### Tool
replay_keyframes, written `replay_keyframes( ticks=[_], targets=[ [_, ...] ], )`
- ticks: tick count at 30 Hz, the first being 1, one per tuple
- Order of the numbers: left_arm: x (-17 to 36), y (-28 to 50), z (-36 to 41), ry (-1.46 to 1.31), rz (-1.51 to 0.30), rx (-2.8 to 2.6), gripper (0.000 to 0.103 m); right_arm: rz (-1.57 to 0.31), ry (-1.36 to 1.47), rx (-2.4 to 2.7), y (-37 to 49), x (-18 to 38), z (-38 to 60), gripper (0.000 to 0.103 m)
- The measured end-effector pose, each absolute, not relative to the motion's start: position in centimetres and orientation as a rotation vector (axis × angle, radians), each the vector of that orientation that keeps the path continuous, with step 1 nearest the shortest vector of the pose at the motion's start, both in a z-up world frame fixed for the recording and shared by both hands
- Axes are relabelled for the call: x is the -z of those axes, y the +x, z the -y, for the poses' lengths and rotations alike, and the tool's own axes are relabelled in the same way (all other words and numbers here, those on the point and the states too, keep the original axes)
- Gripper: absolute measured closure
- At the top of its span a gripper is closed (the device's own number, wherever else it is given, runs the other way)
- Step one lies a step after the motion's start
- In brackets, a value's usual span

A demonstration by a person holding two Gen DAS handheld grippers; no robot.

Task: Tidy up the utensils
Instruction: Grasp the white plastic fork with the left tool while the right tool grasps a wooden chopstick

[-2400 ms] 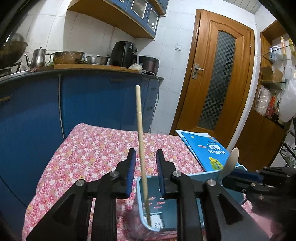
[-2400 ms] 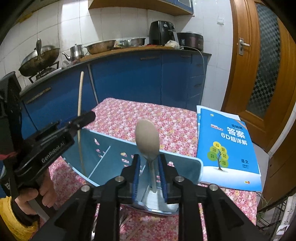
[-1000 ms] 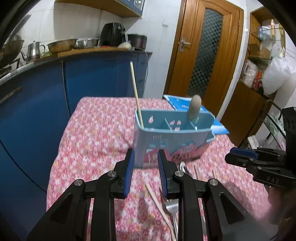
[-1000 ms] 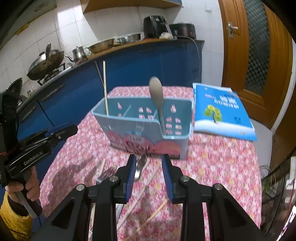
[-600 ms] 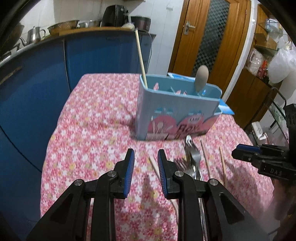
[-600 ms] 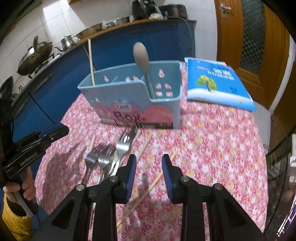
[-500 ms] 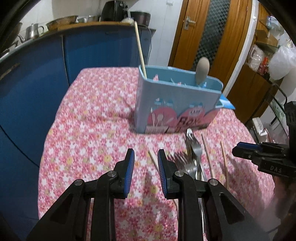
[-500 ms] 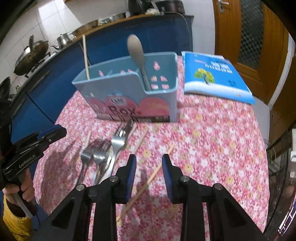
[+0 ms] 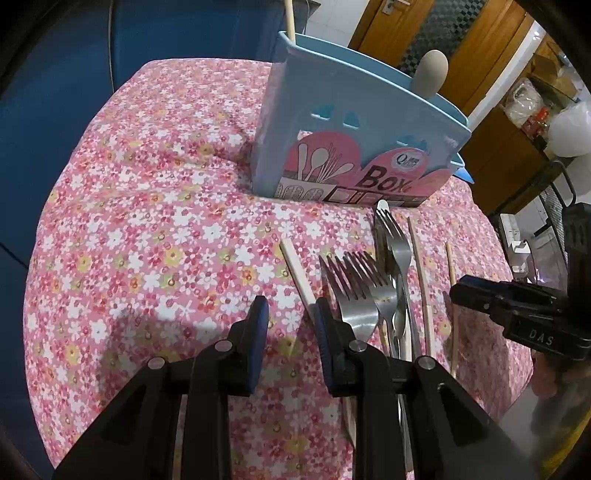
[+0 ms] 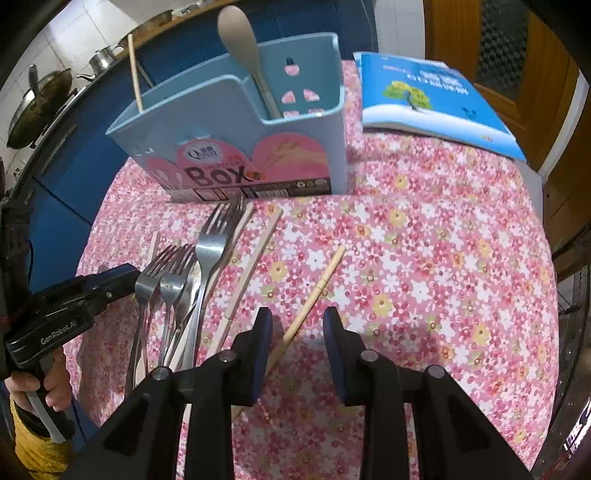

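A light blue utensil box [image 9: 351, 140] [image 10: 236, 147] stands on the flowered tablecloth [image 9: 155, 229]. In it are a wooden spoon [image 10: 240, 40] and one chopstick [image 10: 135, 70]. Several forks [image 9: 354, 291] [image 10: 214, 240] and loose chopsticks lie in front of the box. My left gripper [image 9: 290, 325] hangs open and empty just above the cloth, left of the forks, and a chopstick [image 9: 295, 269] ends by its right finger. My right gripper [image 10: 297, 332] is open too, low over another chopstick [image 10: 317, 288] that runs slantwise towards its left finger.
A blue book [image 10: 428, 99] lies behind and right of the box. Blue cabinets [image 9: 55, 74] stand past the table's far and left edges. A wooden door [image 9: 443, 33] is at the back right. A hand [image 10: 37, 387] holds the left gripper's handle.
Earlier the left gripper held the chopstick and the right the spoon over the box; both now stand in it. Since then both grippers drew back, sank and tipped down over the loose utensils.
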State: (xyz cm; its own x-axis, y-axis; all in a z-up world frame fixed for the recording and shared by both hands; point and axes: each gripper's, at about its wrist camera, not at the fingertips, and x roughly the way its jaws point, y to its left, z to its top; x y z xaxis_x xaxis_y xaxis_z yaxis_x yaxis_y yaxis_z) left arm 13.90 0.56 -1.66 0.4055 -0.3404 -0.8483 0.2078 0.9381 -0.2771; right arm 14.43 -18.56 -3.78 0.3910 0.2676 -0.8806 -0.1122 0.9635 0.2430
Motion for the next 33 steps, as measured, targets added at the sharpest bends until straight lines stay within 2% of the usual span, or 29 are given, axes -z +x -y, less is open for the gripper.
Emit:
replay_keyframes(
  ticks=[16,21,24,27,33],
  targets=[
    [2.0,17.3,3.1,-0.022,-1.225,0.337,0.078,-1.271,0.101,-0.242,17.1,4.4,17.4,0.071],
    [2.0,18.6,3.1,-0.067,-1.248,0.356,0.091,-1.305,0.068,-0.244,17.7,4.4,16.8,0.071],
    [2.0,19.3,2.9,-0.090,-1.267,0.362,0.092,-1.318,0.054,-0.246,18.2,4.4,16.5,0.075],
    [1.8,19.8,2.1,-0.119,-1.277,0.359,0.093,-1.321,0.043,-0.236,18.6,4.5,16.2,0.087],
    [1.3,18.6,-0.1,-0.192,-1.235,0.366,0.094,-1.297,0.062,-0.247,17.9,4.5,16.6,0.095]
  ],
)
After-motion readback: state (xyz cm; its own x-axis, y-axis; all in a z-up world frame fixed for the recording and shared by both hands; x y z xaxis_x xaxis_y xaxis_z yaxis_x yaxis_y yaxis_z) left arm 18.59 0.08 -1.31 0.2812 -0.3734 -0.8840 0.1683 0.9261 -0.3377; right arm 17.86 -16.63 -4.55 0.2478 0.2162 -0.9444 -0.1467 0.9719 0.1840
